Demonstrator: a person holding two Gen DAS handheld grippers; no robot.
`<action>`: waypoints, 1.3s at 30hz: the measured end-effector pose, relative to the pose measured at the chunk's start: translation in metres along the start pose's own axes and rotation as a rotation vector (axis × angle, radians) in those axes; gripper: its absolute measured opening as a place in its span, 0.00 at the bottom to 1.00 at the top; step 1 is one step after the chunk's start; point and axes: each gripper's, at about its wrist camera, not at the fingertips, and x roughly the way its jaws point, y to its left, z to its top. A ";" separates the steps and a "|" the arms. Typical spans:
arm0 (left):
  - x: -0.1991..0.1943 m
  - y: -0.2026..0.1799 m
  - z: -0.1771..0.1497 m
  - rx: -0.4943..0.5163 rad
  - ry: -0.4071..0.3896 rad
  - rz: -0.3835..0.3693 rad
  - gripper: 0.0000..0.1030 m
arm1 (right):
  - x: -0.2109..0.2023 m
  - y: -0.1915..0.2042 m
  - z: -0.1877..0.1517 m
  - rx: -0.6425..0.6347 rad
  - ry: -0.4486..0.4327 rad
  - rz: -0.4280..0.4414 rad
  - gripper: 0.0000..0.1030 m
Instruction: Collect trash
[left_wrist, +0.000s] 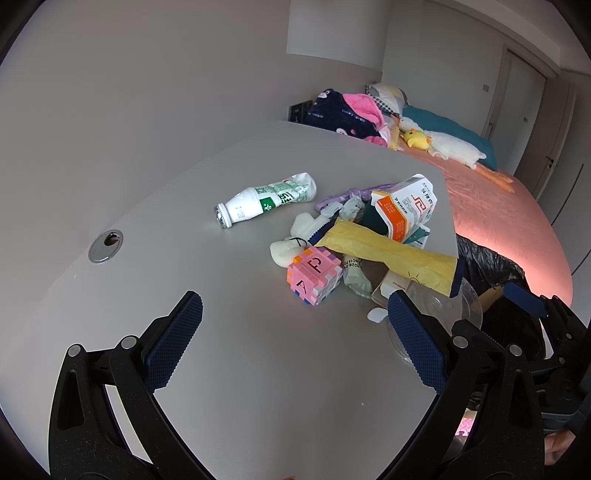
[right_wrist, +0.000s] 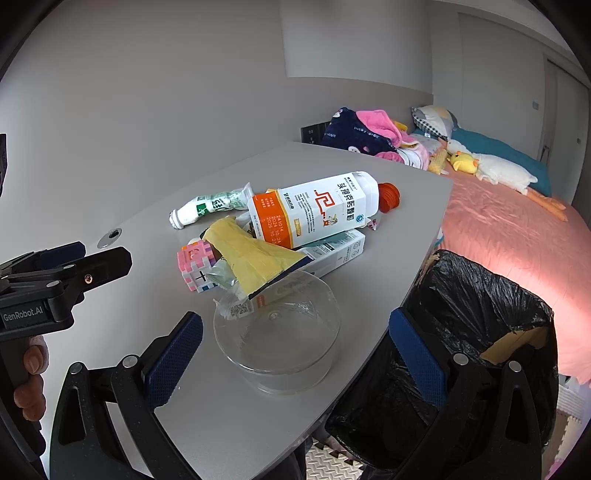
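A pile of trash lies on the grey table (left_wrist: 221, 350): a crushed white-and-green bottle (left_wrist: 266, 202), an orange-and-white carton (left_wrist: 404, 210) with a red cap (right_wrist: 388, 196), a yellow paper bag (left_wrist: 388, 254), a pink foam cube (left_wrist: 313, 276), wrappers, a flat white box (right_wrist: 338, 251) and a clear plastic bowl (right_wrist: 277, 339). My left gripper (left_wrist: 295, 317) is open and empty, short of the cube. My right gripper (right_wrist: 295, 332) is open and empty, with the bowl between its fingers' line of sight. The left gripper also shows in the right wrist view (right_wrist: 88, 264).
A bin lined with a black bag (right_wrist: 480, 314) stands at the table's right edge. A round cable hole (left_wrist: 106, 245) is in the table at the left. Behind is a bed with a pink sheet (right_wrist: 517, 240), clothes and plush toys.
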 end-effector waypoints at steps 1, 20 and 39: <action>0.000 0.000 0.000 -0.001 0.001 -0.001 0.94 | 0.000 0.000 0.000 0.000 0.001 0.001 0.97; 0.004 0.001 -0.002 -0.009 0.015 -0.003 0.94 | -0.001 0.000 0.001 -0.004 0.002 0.003 0.97; 0.009 0.005 -0.003 -0.018 0.035 -0.003 0.94 | 0.004 -0.003 -0.003 -0.006 0.010 0.012 0.97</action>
